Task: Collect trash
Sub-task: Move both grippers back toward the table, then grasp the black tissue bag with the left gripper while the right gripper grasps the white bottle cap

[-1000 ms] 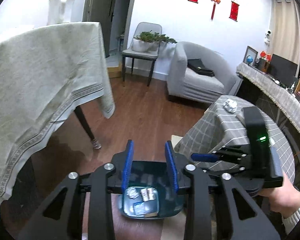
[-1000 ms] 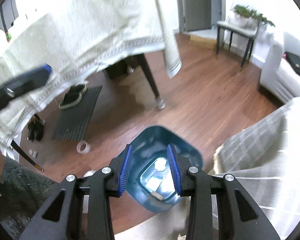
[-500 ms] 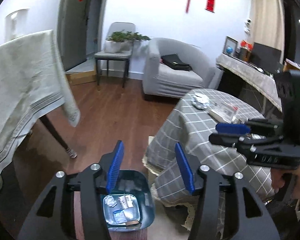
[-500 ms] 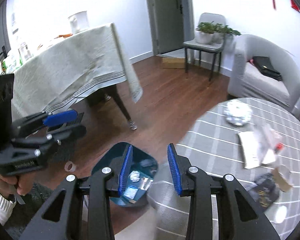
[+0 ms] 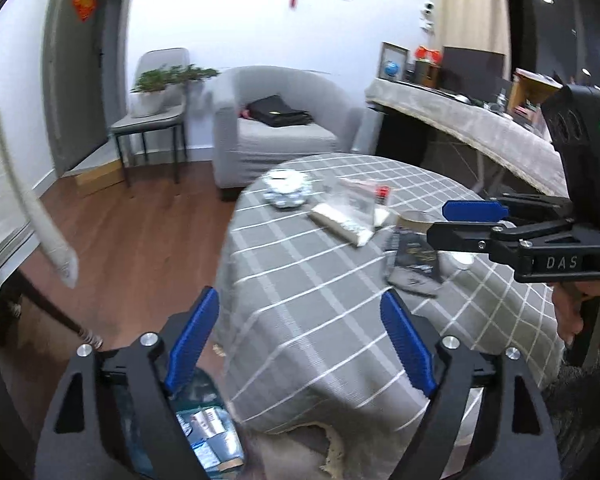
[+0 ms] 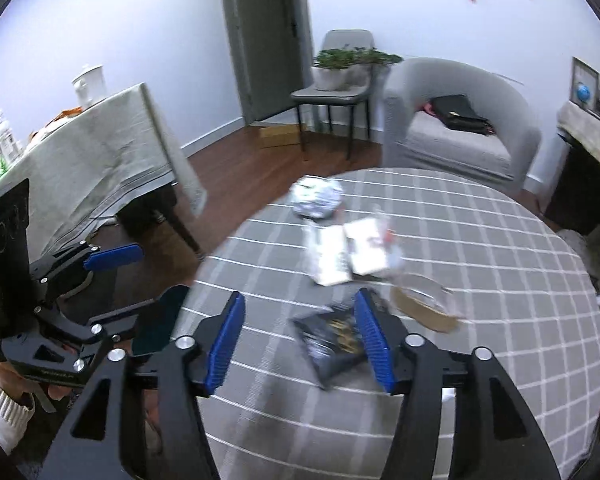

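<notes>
Trash lies on a round table with a grey checked cloth [image 6: 500, 248]: a crumpled silver wrapper [image 6: 317, 199], white paper packets [image 6: 346, 248], a clear plastic bag [image 5: 350, 196], a brown cup lying on its side [image 6: 424, 308] and a black snack bag [image 6: 334, 334]. My right gripper [image 6: 298, 342] is open and empty, just above the black bag. My left gripper [image 5: 300, 340] is open and empty over the table's near edge. A teal bin [image 5: 204, 440] holding wrappers stands on the floor below it.
A table with a beige cloth [image 6: 96, 152] stands to the left. A grey armchair [image 6: 456, 124] with a black bag and a chair holding a plant [image 6: 336, 80] stand behind. A long counter [image 5: 480, 128] runs along the right. Wooden floor lies between.
Both grippers have swung up from over the bin to face the round table, and both have opened wider. The right gripper now hovers over the black bag.
</notes>
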{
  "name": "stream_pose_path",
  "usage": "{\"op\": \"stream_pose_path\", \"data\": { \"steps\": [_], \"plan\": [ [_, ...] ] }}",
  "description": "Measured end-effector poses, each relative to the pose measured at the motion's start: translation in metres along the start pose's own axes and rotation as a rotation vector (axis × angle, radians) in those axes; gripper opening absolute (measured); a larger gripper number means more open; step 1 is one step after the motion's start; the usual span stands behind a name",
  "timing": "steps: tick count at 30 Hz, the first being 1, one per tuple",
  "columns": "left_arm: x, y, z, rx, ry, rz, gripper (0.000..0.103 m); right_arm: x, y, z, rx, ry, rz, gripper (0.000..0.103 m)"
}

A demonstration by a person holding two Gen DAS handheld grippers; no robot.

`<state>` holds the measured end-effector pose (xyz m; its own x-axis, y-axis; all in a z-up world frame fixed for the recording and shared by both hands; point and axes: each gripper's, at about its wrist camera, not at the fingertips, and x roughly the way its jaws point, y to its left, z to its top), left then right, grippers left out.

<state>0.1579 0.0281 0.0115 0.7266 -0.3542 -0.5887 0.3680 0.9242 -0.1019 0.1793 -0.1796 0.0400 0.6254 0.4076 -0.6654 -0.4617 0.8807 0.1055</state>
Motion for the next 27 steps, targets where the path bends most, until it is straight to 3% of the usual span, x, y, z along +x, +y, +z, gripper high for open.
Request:
{"op": "stream_pose_path", "data": {
  "steps": [12, 19, 27],
  "plan": [
    [0.061, -0.068, 0.006, 0.112, 0.082, -0.106, 0.088, -0.028, -0.074, -0.033, 0.073, 0.027, -0.062, 0.081],
    [0.090, -0.090, 0.010, 0.183, 0.148, -0.095, 0.088, -0.030, -0.097, -0.051, 0.093, 0.082, -0.044, 0.082],
    [0.116, -0.093, 0.022, 0.142, 0.211, -0.109, 0.083, -0.027, -0.097, -0.061, 0.057, 0.126, -0.021, 0.082]
  ]
}}
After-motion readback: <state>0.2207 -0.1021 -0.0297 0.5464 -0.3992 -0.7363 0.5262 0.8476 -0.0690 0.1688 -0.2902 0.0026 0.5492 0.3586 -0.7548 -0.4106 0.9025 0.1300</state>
